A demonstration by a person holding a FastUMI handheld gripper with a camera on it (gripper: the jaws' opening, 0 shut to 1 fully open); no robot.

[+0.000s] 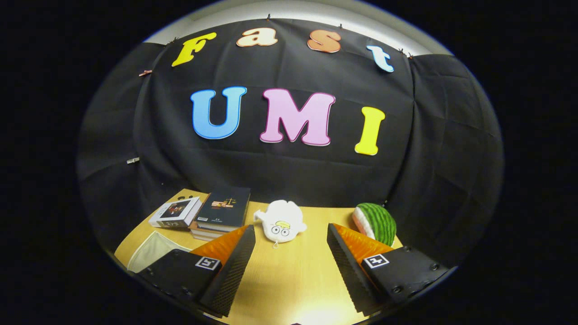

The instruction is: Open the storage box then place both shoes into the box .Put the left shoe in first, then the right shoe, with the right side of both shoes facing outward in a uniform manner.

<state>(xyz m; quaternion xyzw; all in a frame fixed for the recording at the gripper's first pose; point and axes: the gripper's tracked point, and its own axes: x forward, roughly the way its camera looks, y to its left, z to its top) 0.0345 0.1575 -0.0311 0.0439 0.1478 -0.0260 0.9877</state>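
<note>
My gripper (291,237) hangs above the wooden table (289,280), open, with a wide gap and only bare tabletop between its fingers. To the left of the left finger (235,257) lies a pale, whitish flat thing (151,253) that may be the corner of the storage box or its lid; I cannot tell which.
A white plush toy (281,221) lies just beyond the fingers, near the middle. A stack of books (221,212) and a small white box (175,213) sit to the left at the back. A watermelon-slice plush (375,222) rests beyond the right finger (347,257), by the black cloth wall.
</note>
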